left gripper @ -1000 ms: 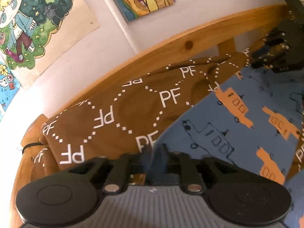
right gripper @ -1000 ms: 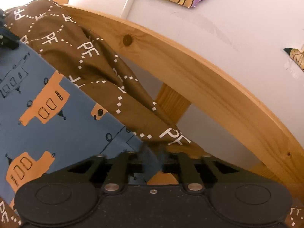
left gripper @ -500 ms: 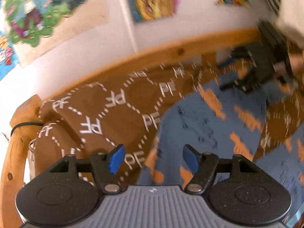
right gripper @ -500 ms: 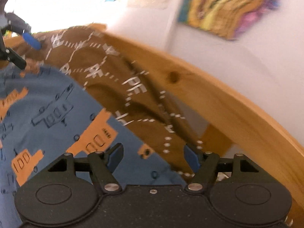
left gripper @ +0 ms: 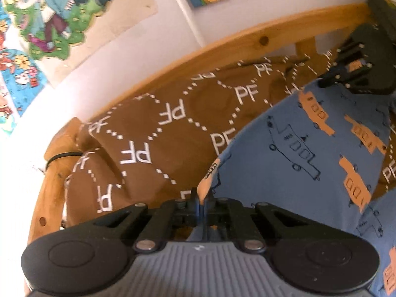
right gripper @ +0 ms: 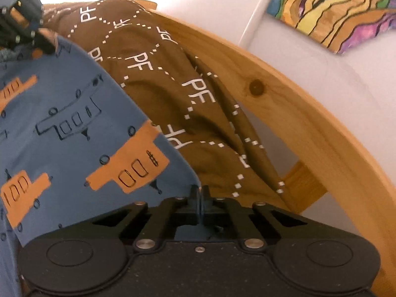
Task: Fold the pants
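Note:
The blue pants (left gripper: 297, 160) with orange truck prints hang stretched between my two grippers over a bed. My left gripper (left gripper: 203, 198) has its jaws closing tight, and the pants' left edge is pinched between its pads. In the right wrist view the pants (right gripper: 61, 123) fill the left side. There my right gripper (right gripper: 199, 193) has its jaws closing on the pants' right corner, with cloth between the pads. Each gripper shows in the other's view: the right gripper (left gripper: 326, 81) at the far end of the cloth, the left gripper (right gripper: 47, 47) at the top left.
A brown blanket (left gripper: 160, 136) printed with white "PF" letters lies under the pants and bunches against the curved wooden bed rail (left gripper: 222, 47). Beyond the rail (right gripper: 297, 113) is a white wall with colourful posters (left gripper: 49, 12) and a white pipe (left gripper: 185, 7).
Both grippers let go of the pants and opened wide half a second ago. Now both are shut again on the pants' edge, at a slightly different hold.

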Demonstrator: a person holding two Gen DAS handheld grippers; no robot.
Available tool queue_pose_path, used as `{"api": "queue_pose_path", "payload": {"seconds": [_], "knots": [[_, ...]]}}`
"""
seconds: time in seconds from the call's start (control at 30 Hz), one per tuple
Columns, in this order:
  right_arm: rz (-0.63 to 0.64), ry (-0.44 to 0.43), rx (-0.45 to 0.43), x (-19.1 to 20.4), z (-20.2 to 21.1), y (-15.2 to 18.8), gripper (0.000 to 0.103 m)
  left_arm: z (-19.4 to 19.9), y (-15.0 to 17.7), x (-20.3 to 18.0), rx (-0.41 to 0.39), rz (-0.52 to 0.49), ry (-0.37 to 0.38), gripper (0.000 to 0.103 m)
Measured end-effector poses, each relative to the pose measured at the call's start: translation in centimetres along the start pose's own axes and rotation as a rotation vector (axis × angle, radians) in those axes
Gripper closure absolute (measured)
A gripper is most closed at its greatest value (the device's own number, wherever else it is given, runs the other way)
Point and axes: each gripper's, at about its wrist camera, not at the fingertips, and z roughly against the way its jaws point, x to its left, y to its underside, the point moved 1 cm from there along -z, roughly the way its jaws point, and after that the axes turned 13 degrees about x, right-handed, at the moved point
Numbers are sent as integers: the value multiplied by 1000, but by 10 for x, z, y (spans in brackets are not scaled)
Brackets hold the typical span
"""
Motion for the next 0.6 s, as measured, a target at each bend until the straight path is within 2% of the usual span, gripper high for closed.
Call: {"api": "queue_pose_path", "payload": {"seconds": [0.2, 0.3, 0.43, 0.6], "knots": [[-33, 155, -129, 5, 50, -5, 103, 24, 1, -1, -84, 32, -103, 100], [-43, 206, -178, 9, 75, -3, 103, 36, 7, -10, -141, -1, -157, 100], [-54, 252, -235, 26, 116, 21, 103, 54, 27, -25, -249, -64, -202, 99], [-45, 289, -293, 66, 163, 58, 103, 81, 70, -46, -366, -151, -270, 99]]}}
